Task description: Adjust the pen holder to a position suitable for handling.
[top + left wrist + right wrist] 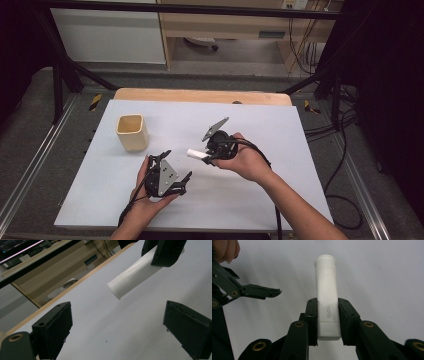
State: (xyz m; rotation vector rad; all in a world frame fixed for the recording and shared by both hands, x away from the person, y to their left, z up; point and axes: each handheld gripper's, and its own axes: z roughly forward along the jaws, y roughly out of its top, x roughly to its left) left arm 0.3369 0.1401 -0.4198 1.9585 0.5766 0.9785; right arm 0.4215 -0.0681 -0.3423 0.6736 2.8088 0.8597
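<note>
Right now I'm gripping the light, stiff, slippery white tube (327,297) near its base with the right gripper (328,318); the left gripper (120,332) is gaping wide, empty.

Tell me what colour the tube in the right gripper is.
The tube is white with faint grey lettering, clearest in the right gripper view.
</note>
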